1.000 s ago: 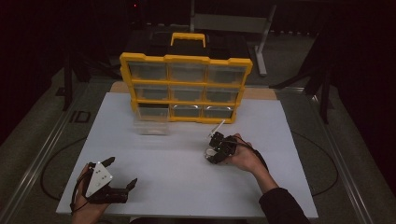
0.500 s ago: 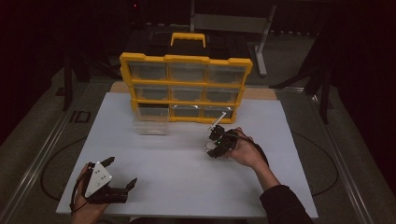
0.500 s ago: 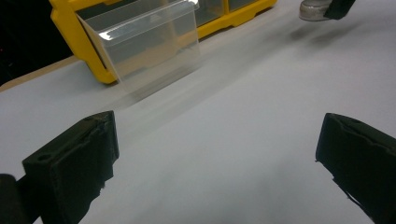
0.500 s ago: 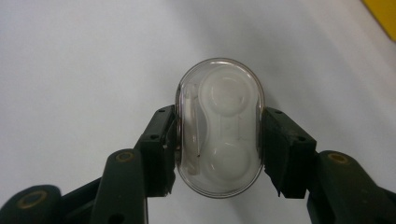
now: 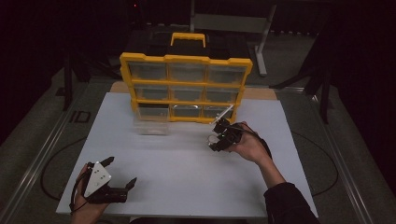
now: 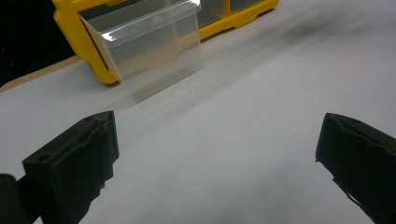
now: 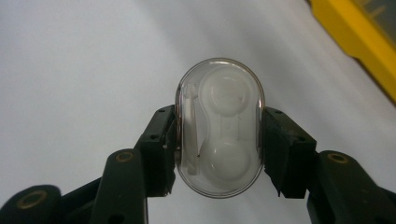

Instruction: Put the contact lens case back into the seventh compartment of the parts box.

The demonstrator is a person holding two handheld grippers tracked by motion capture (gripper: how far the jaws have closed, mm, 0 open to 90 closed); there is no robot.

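R claw (image 7: 219,140) clamps a clear oval case (image 7: 219,128), probably contact-lens, near yellow organizer (image 5: 187,86); L claw (image 6: 219,154) wide, empty.

We see a dim room, its far side lost in darkness. A white rectangular table (image 5: 187,154) stands on a grey floor (image 5: 42,135) marked with thin dark curved lines. A pale metal rail (image 5: 35,161) runs along the table's left side. Behind, a grey metal stand (image 5: 259,42) rises from the floor.
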